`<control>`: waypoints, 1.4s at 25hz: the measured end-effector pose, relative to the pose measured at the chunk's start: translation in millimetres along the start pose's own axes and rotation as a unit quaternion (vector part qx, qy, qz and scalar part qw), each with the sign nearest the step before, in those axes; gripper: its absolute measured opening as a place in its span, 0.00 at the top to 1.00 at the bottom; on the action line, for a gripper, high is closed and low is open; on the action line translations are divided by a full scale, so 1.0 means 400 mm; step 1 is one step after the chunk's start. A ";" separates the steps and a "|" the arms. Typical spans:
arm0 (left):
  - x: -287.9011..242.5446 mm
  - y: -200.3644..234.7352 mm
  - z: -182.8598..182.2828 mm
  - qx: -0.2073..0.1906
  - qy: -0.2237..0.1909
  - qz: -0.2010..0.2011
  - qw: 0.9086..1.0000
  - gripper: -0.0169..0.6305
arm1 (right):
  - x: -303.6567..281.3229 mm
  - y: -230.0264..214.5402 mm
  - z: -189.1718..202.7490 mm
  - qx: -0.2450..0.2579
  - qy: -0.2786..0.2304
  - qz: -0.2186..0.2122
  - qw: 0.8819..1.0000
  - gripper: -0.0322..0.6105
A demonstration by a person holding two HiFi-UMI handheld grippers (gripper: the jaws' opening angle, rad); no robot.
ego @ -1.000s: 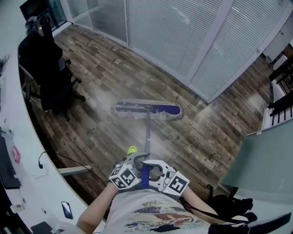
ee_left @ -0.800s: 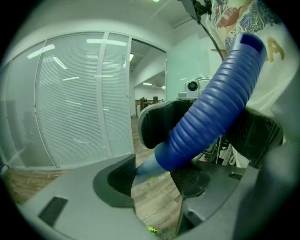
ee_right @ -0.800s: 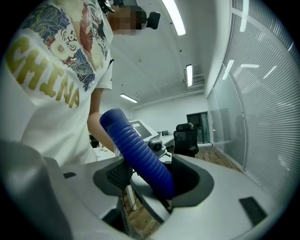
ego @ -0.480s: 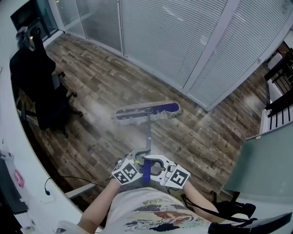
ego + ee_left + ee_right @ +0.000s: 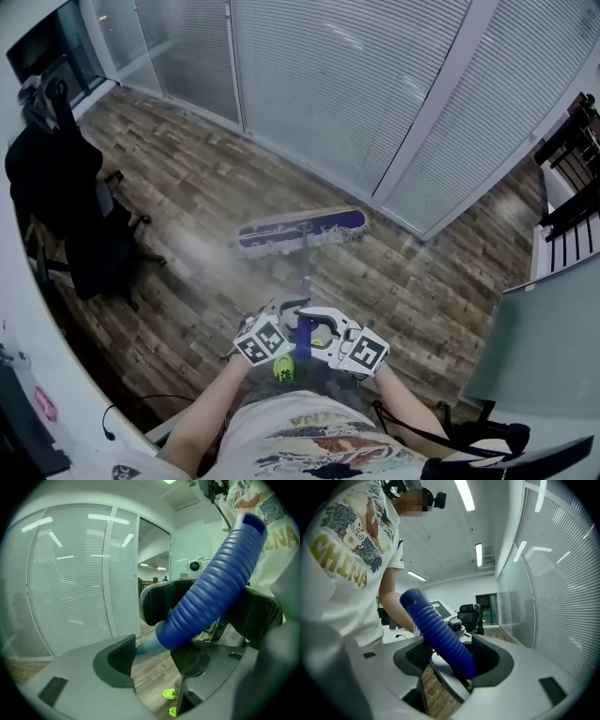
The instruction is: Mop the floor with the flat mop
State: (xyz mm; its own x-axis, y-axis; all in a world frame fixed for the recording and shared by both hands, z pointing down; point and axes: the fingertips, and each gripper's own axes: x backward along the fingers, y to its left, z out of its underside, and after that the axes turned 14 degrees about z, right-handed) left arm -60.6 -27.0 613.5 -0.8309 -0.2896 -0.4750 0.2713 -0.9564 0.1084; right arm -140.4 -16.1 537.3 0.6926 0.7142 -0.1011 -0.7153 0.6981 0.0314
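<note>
The flat mop's head (image 5: 300, 228), purple with pale fringes, lies on the wood floor close to the glass partition. Its thin pole (image 5: 306, 272) runs back to a blue ribbed grip (image 5: 301, 339) in front of my body. My left gripper (image 5: 284, 317) is shut on the handle where the pale pole leaves the grip (image 5: 146, 644), and the grip (image 5: 211, 588) rises over its jaws. My right gripper (image 5: 322, 330) is shut on the blue grip (image 5: 440, 634) from the other side. A yellow shoe (image 5: 283, 368) shows below the grippers.
A black office chair draped with a dark jacket (image 5: 66, 206) stands at the left beside a curved white desk (image 5: 19, 375). The glass partition with blinds (image 5: 356, 84) runs across the back. A pale panel (image 5: 544, 337) and a black bag (image 5: 478, 436) are at the right.
I have walked forward with the mop, and its head has slid across the floor closer to the glass partition. The chair has dropped back to my left. Both grippers keep their hold.
</note>
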 end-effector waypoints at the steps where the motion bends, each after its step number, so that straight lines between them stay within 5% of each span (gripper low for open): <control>1: -0.007 0.031 -0.003 -0.001 0.001 -0.001 1.000 0.66 | -0.008 -0.030 0.003 -0.002 -0.001 0.002 1.000 0.58; 7: -0.047 0.251 -0.040 0.003 -0.003 -0.005 1.000 0.66 | -0.072 -0.244 0.014 0.008 -0.012 0.001 1.000 0.58; 20: -0.202 0.737 -0.189 0.010 0.021 -0.019 1.000 0.66 | -0.118 -0.781 0.022 -0.054 -0.001 0.026 0.998 0.57; 28: -0.165 0.726 -0.170 0.024 0.015 -0.033 0.999 0.66 | -0.144 -0.744 0.012 -0.059 0.011 0.004 0.998 0.57; 35: -0.085 0.505 -0.112 0.030 0.015 -0.029 0.999 0.66 | -0.120 -0.504 -0.006 -0.062 0.011 -0.003 0.998 0.57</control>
State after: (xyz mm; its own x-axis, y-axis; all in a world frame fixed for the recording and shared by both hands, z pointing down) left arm 44.1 -208.5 612.5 -0.8291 -0.2322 -0.5086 0.1923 -0.9726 0.1307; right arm -29.7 -191.2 533.5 0.6956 0.7080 -0.1218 -0.7182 0.6896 -0.0929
